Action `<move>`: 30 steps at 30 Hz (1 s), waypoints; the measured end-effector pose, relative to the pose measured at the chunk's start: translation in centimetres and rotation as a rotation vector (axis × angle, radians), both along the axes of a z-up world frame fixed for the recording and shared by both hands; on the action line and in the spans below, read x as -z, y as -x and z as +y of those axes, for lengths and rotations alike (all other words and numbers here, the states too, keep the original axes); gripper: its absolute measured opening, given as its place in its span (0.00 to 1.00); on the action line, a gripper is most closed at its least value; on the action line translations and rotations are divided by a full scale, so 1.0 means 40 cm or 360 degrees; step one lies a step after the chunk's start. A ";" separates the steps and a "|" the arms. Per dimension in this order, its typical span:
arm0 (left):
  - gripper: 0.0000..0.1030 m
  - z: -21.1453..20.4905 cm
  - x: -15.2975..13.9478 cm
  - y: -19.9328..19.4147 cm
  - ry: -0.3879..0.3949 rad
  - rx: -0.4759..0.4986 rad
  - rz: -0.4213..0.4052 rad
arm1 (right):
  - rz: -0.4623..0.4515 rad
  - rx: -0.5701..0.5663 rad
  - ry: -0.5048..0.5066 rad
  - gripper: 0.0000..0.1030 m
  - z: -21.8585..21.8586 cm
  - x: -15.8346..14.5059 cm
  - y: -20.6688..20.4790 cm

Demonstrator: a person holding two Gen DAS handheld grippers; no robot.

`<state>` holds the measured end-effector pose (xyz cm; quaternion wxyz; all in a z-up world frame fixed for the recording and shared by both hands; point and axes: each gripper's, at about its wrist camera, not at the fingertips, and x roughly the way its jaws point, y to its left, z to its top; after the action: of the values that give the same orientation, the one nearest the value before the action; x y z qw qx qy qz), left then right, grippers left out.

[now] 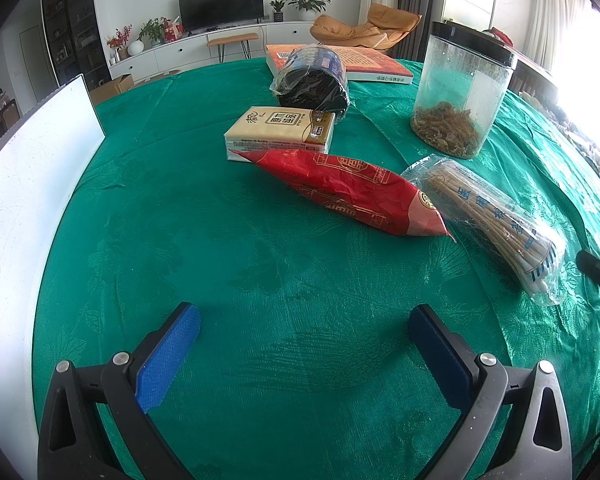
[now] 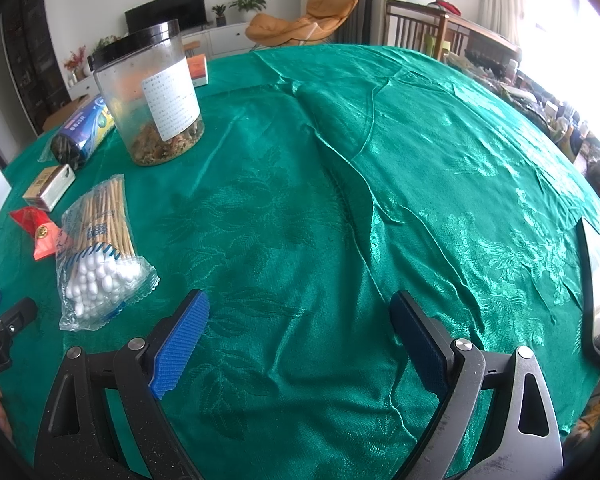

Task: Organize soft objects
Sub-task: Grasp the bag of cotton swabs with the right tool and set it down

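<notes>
On the green tablecloth lie a red foil packet [image 1: 352,190], a yellow tissue pack [image 1: 282,130], a dark roll of bags in plastic [image 1: 312,78] and a clear bag of cotton swabs [image 1: 496,224]. My left gripper [image 1: 304,328] is open and empty, low over bare cloth in front of the red packet. My right gripper [image 2: 300,316] is open and empty over bare cloth; the swab bag [image 2: 96,252] lies to its left, with the red packet [image 2: 38,232], tissue pack [image 2: 50,186] and bag roll [image 2: 82,132] beyond.
A clear jar with a black lid [image 1: 460,96] stands at the back right, also in the right wrist view [image 2: 152,92]. An orange book [image 1: 364,62] lies behind. A white board [image 1: 28,184] stands at the left. A dark tray edge [image 2: 598,292] lies at the far right.
</notes>
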<state>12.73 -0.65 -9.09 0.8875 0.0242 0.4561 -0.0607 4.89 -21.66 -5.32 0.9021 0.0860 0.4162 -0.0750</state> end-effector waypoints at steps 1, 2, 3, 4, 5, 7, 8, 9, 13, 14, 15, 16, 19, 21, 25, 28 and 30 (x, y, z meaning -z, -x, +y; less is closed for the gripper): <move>1.00 0.000 0.000 0.001 0.0000 0.0000 0.0000 | -0.0096 -0.0023 -0.0041 0.90 0.004 -0.029 0.011; 1.00 0.000 0.000 0.001 0.0000 0.0000 0.0000 | -0.0189 -0.0067 -0.0054 0.90 0.017 -0.061 0.017; 1.00 0.001 0.000 0.001 0.0001 0.0000 0.0000 | -0.0250 -0.0136 -0.0045 0.90 0.038 -0.090 0.014; 1.00 0.001 0.000 0.001 0.0000 0.0000 0.0000 | -0.0276 -0.0233 -0.0041 0.90 0.065 -0.113 0.000; 1.00 0.001 0.000 0.001 0.0001 0.0000 0.0000 | -0.0258 -0.0353 -0.0040 0.90 0.096 -0.128 -0.026; 1.00 0.001 0.000 0.001 0.0001 0.0000 0.0000 | -0.0131 -0.0552 0.0013 0.88 0.161 -0.124 -0.092; 1.00 0.001 0.000 0.001 0.0001 0.0000 0.0000 | -0.0052 -0.0630 0.0031 0.88 0.189 -0.109 -0.124; 1.00 0.001 0.000 0.001 0.0001 0.0000 0.0000 | 0.0026 -0.0694 0.0045 0.88 0.213 -0.090 -0.150; 1.00 0.001 0.000 0.001 0.0001 0.0000 0.0000 | 0.0237 -0.0819 0.0109 0.48 0.259 -0.014 -0.178; 1.00 0.001 0.000 0.001 0.0001 0.0000 0.0000 | 0.0246 -0.0816 0.0088 0.44 0.255 -0.009 -0.170; 1.00 0.001 0.000 0.001 0.0001 0.0000 0.0000 | 0.0241 -0.0818 0.0087 0.44 0.249 -0.009 -0.155; 1.00 0.001 0.000 0.001 0.0001 0.0000 0.0000 | 0.0251 -0.0821 0.0095 0.43 0.242 -0.009 -0.137; 1.00 0.001 0.000 0.001 0.0000 0.0000 0.0000 | 0.0243 -0.0719 0.0091 0.39 0.181 -0.014 -0.074; 1.00 0.001 -0.001 0.001 -0.0002 -0.0001 -0.0001 | 0.0230 -0.0508 0.0069 0.39 0.108 -0.016 -0.062; 1.00 0.001 -0.001 0.002 0.0000 -0.0001 0.0000 | 0.0154 -0.0172 -0.0053 0.38 -0.030 -0.017 -0.127; 1.00 0.001 -0.001 0.002 0.0000 0.0000 -0.0001 | 0.0017 -0.0116 -0.0174 0.38 -0.085 -0.037 -0.216; 1.00 0.001 -0.001 0.002 0.0000 0.0000 -0.0001 | -0.0065 -0.0107 -0.0227 0.44 -0.103 -0.050 -0.256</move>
<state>12.64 -0.60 -9.04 0.8876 0.0242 0.4560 -0.0606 15.14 -25.79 -3.30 0.9040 0.1375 0.4046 -0.0130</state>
